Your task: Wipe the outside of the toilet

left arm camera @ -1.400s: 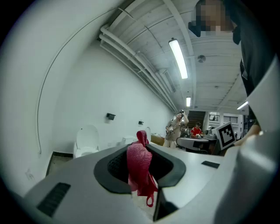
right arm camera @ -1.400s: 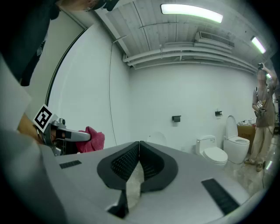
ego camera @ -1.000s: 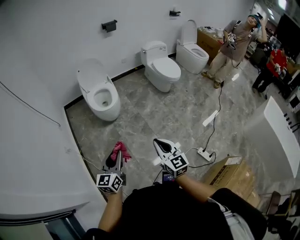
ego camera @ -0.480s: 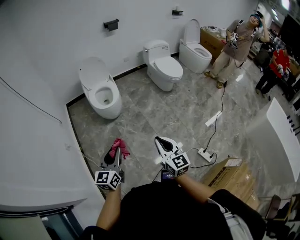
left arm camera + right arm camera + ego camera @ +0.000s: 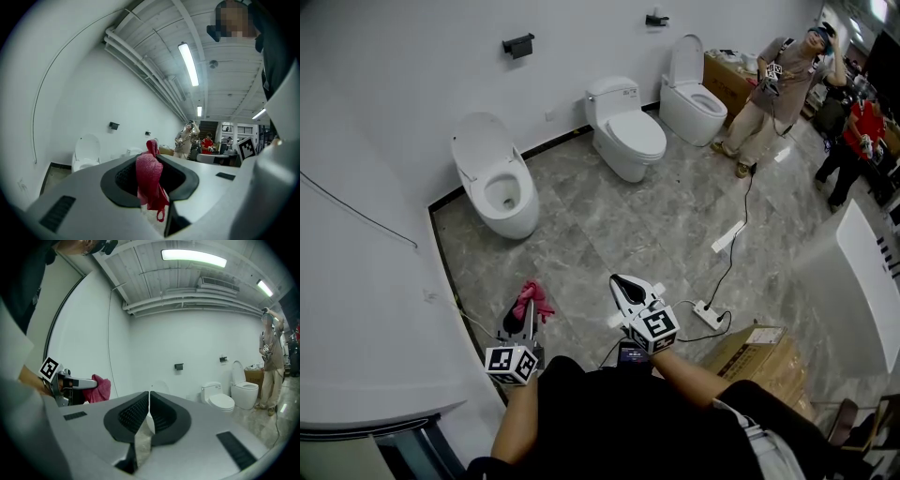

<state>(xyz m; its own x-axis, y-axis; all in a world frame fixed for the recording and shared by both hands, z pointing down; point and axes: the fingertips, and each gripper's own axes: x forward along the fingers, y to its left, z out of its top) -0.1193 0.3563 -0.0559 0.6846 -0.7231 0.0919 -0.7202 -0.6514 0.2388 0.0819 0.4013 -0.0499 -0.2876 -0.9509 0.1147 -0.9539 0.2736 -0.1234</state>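
Your left hand-held gripper (image 5: 529,312) clamps the pink cloth (image 5: 149,178) in a loose bunch, so rubbing the toilet (image 5: 502,192) could drag it free.

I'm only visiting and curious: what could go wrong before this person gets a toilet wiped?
1. The pink cloth hangs loosely from the shut left claw; it might slip out while wiping.
2. A white power strip and its black cable lie on the grey stone floor, a possible trip hazard.
3. A person in beige clothes stands by the far white toilet; bumping is possible there.
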